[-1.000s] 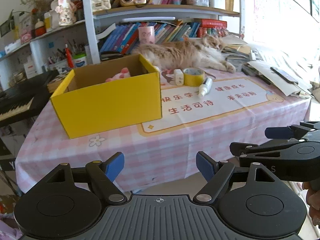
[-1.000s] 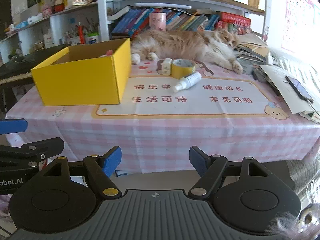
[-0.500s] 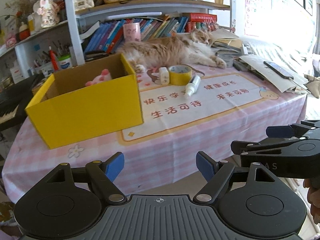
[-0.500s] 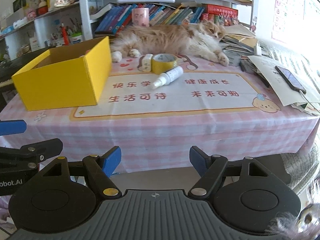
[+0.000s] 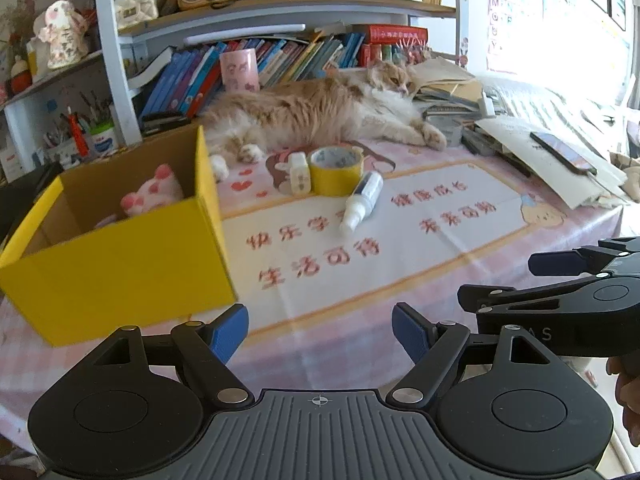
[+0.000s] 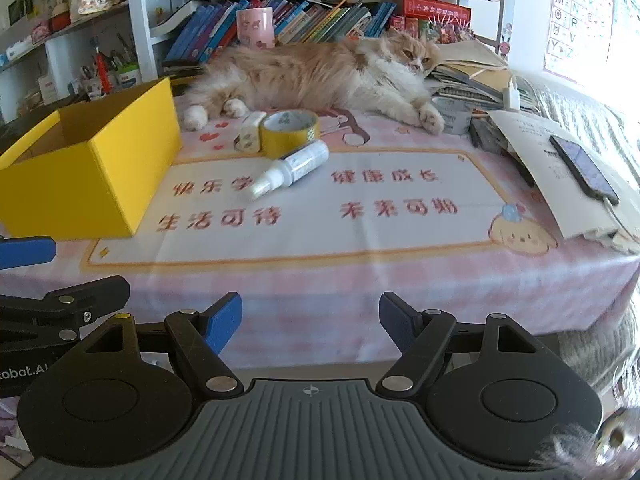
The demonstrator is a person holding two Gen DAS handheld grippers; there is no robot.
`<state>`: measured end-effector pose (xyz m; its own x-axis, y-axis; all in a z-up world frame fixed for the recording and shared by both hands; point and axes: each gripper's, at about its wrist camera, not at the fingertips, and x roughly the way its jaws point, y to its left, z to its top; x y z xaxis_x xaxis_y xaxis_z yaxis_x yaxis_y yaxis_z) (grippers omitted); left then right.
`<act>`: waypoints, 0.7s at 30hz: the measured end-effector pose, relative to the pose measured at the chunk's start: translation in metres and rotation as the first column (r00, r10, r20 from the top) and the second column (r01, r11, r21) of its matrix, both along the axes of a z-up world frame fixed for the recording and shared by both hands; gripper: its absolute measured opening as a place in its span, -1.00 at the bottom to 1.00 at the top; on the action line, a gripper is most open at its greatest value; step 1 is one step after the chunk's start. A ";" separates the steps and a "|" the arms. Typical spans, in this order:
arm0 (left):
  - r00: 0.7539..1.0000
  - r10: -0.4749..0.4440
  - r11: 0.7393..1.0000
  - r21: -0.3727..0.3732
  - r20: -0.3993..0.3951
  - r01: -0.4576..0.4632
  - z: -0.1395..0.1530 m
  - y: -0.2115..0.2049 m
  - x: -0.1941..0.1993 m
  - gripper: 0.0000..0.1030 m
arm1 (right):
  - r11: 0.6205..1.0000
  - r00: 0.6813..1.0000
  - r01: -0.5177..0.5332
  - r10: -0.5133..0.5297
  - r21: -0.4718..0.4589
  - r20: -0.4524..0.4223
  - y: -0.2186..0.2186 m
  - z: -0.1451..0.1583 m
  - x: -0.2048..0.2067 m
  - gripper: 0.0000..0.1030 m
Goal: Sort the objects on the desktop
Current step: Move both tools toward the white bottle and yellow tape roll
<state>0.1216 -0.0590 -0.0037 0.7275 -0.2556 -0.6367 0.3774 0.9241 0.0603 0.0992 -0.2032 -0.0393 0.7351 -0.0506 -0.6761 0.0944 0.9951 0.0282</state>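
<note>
**Both tools spread and empty at the counter's near edge**

The counter (image 6: 420, 280), under a pink checked cloth, filled the middle of both views, its front edge running across the lower third just ahead of the tools. A printed mat (image 6: 320, 208) covered its centre and lay mostly bare, leaving open room between the front edge and the small things. A long-haired cat (image 6: 320, 76) stretched along the back edge. The yellow box (image 5: 120, 264) stood open at the left of the mat, one corner near the front edge, a pink plush toy (image 5: 152, 196) inside. Papers with a phone (image 6: 580, 168) overhung the right side. The tape roll (image 5: 336, 170) stood behind the mat's top border, a small white bottle (image 5: 299, 172) touching its left, the spray bottle (image 5: 362, 202) lying just in front. The left tool (image 5: 320, 336) and right tool (image 6: 310, 320) each had fingers spread apart, nothing between them, both short of the counter's things.
</note>
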 end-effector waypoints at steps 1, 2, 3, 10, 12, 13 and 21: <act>1.000 0.002 1.000 -0.001 0.001 -0.002 0.000 -0.004 0.004 0.58 | 1.000 1.000 -0.004 0.004 -0.001 0.003 -0.005 0.001 0.005 0.43; 1.000 0.005 1.000 -0.002 0.002 -0.005 0.001 -0.009 0.009 0.58 | 1.000 1.000 -0.008 0.008 -0.003 0.006 -0.010 0.002 0.010 0.43; 1.000 0.006 1.000 -0.003 0.004 -0.006 0.001 -0.014 0.013 0.58 | 1.000 1.000 -0.011 0.012 -0.005 0.008 -0.014 0.003 0.014 0.43; 1.000 -0.004 1.000 0.018 0.008 0.004 0.002 -0.046 0.034 0.58 | 1.000 0.999 -0.028 0.028 -0.002 0.015 -0.046 0.005 0.040 0.43; 1.000 -0.003 1.000 0.024 0.005 0.003 0.001 -0.053 0.038 0.58 | 1.000 1.000 -0.028 0.028 0.007 0.013 -0.054 0.004 0.045 0.43; 1.000 -0.003 1.000 0.027 0.004 0.003 0.001 -0.055 0.040 0.58 | 1.000 1.000 -0.028 0.028 0.011 0.011 -0.058 0.004 0.048 0.43; 1.000 0.008 0.999 0.042 -0.012 -0.007 -0.003 -0.076 0.061 0.58 | 0.998 0.999 -0.047 0.046 0.030 0.009 -0.079 0.002 0.072 0.43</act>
<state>0.1821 -0.1348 -0.0063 0.7217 -0.2233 -0.6552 0.3715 0.9236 0.0944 0.1709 -0.2823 -0.0370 0.7416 0.0045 -0.6709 0.0477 0.9971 0.0593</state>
